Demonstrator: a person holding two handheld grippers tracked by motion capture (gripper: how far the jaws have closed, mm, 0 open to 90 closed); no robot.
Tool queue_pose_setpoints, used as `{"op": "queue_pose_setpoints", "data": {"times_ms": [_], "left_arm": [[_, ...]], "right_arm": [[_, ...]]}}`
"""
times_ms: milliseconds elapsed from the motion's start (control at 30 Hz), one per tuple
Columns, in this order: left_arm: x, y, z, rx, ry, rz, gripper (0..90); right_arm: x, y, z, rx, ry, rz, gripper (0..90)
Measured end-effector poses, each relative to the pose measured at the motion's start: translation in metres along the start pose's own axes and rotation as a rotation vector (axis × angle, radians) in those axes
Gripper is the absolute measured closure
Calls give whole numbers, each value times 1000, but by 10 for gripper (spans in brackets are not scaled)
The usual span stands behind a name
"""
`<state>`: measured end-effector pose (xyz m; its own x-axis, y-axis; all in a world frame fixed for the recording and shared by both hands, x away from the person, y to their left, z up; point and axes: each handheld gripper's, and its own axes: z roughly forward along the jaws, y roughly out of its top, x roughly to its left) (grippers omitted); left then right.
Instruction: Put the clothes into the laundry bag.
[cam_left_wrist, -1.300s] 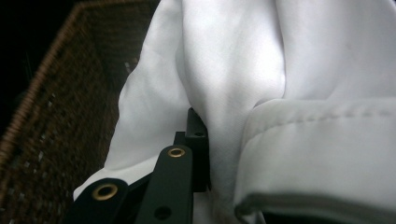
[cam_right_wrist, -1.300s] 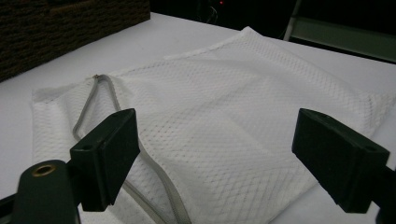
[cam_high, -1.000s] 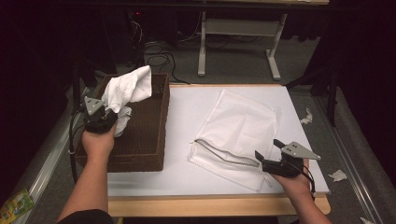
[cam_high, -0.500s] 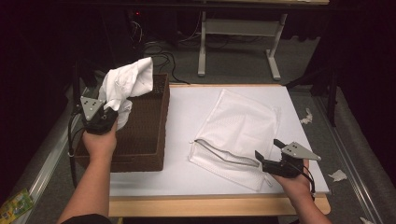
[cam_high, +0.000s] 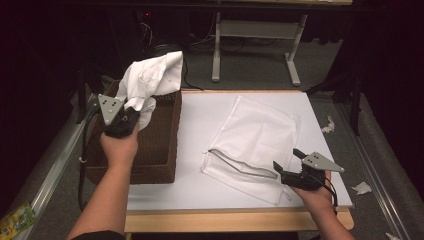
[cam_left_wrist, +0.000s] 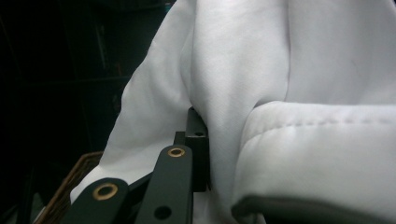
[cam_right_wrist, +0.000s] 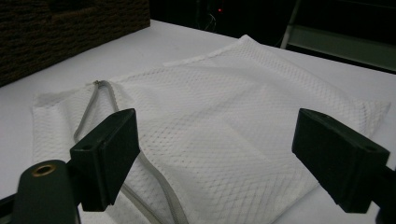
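1. Left tool (cam_high: 131, 116) pinches a white cloth (cam_high: 150, 80), held up above the brown basket (cam_high: 160, 145) at the desk's (cam_high: 200, 185) left edge.
2. Right tool (cam_high: 290, 167), jaws spread, sits at the mesh bag's (cam_high: 260, 135) near corner.
3. Bag lies flat, zipper (cam_high: 240, 167) gaping.

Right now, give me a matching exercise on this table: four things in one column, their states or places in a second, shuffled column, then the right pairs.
Things:
1. white cloth
2. mesh bag
3. wicker basket
4. right gripper

States or places:
A. jaws open, at the bag's near edge
B. lies flat on the white tabletop, zipper partly open
C. gripped in the left gripper and lifted above the basket
D. brown, stands at the table's left edge

Pairs: 1-C, 2-B, 3-D, 4-A
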<state>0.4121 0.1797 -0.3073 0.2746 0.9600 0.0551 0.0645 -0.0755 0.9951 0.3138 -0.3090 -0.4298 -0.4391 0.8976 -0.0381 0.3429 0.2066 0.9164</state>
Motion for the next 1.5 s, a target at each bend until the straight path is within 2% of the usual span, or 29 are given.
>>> {"op": "queue_pose_setpoints", "data": {"times_ms": [67, 100, 167, 200, 233, 300, 333, 400, 433, 467, 500, 567, 733, 767, 867, 900, 1000, 1033, 1133, 1200, 1267, 1500], "left_arm": [[-12, 5, 2, -12, -23, 0, 783], [-12, 5, 2, -12, -23, 0, 783], [-26, 11, 3, -25, -49, 4, 783], [-26, 11, 3, -25, -49, 4, 783], [-36, 14, 4, -39, -67, 2, 783], [-46, 18, 5, -43, -86, 3, 783], [-46, 18, 5, -43, -86, 3, 783], [-59, 22, 7, -53, -119, -2, 783], [-59, 22, 7, -53, -119, -2, 783], [-69, 25, 8, -58, -142, 1, 783], [-69, 25, 8, -58, -142, 1, 783], [-87, 29, 9, -73, -182, 3, 783], [-121, 36, 11, -91, -265, 10, 783], [-121, 36, 11, -91, -265, 10, 783], [-145, 39, 13, -97, -311, 8, 782], [-145, 39, 13, -97, -311, 8, 783], [-163, 36, 14, -86, -347, -5, 783], [-163, 36, 14, -86, -347, -5, 783], [-177, 30, 15, -73, -373, -12, 782], [-179, 28, 15, -66, -382, -18, 782], [-186, 21, 15, -48, -400, -22, 782], [-192, 3, 12, -12, -441, -41, 782]], "right_arm": [[0, 0, -1, -3, -1, -2, 156], [0, 0, -1, -3, -1, -2, 156], [-1, 0, -2, -8, 0, 1, 156], [-1, 0, -2, -8, 0, 1, 156], [-1, 0, -2, -8, -2, 5, 156], [-1, 0, -2, -8, -2, 5, 156], [-2, 0, -2, -10, 0, 5, 156], [-2, 0, -2, -8, 0, 8, 156], [-2, 0, -2, -7, 1, 8, 156], [-2, 0, -2, -5, 0, 9, 156], [-2, 0, -2, -5, 0, 9, 156], [-2, -1, -1, -5, 2, 10, 157], [-3, -1, -1, -7, 5, 12, 158], [-3, -1, -1, -7, 5, 12, 158], [-2, -1, -3, -7, 10, 20, 158], [-3, -1, -3, -11, 13, 14, 158], [-3, 0, -3, -15, 11, 17, 158], [-3, 0, -3, -15, 11, 17, 158], [-3, 0, -4, -17, 11, 18, 158], [-3, 0, -4, -18, 11, 16, 158], [-3, 0, -4, -17, 12, 17, 159], [-4, 0, -3, -18, 17, 17, 163]]}}
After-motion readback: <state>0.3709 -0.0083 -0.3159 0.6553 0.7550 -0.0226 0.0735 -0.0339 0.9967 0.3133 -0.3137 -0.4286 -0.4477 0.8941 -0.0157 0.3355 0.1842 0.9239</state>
